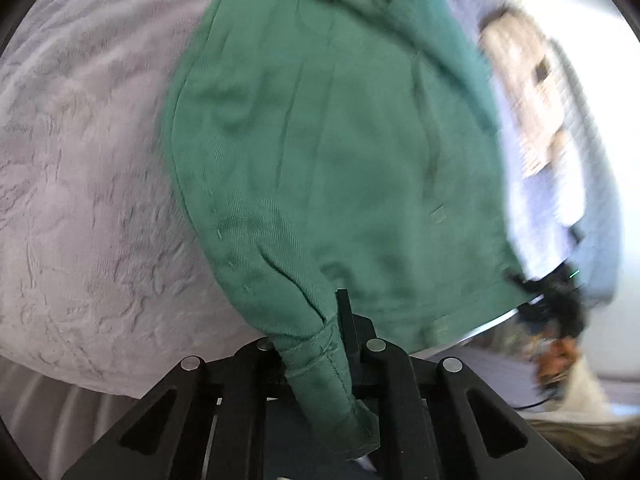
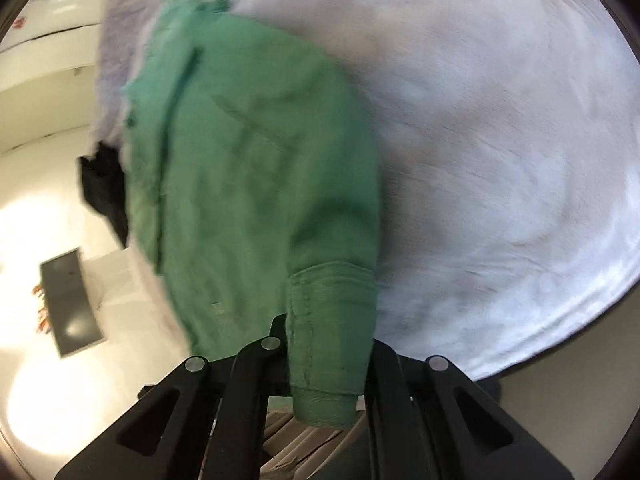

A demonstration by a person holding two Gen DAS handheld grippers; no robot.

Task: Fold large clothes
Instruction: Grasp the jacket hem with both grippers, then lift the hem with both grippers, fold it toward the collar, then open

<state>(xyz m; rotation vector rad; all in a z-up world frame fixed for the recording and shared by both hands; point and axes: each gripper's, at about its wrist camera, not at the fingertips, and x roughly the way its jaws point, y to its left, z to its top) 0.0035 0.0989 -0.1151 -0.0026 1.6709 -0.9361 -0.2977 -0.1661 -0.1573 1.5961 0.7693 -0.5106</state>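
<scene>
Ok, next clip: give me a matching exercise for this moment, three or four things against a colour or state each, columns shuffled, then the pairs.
Things:
1. green twill garment
2. pale lilac plush bed cover
3. left hand-held gripper
4. dark flat rectangular screen

States:
A. lies spread out under the garment
B. stands off the bed, on the pale surface beyond it
C. gripped at a stitched cuff at both ends
D. shut on a green cuff

Pairs: 1-C, 2-A, 3-D, 4-B

The right hand-held gripper is also shut on a cuff.
</scene>
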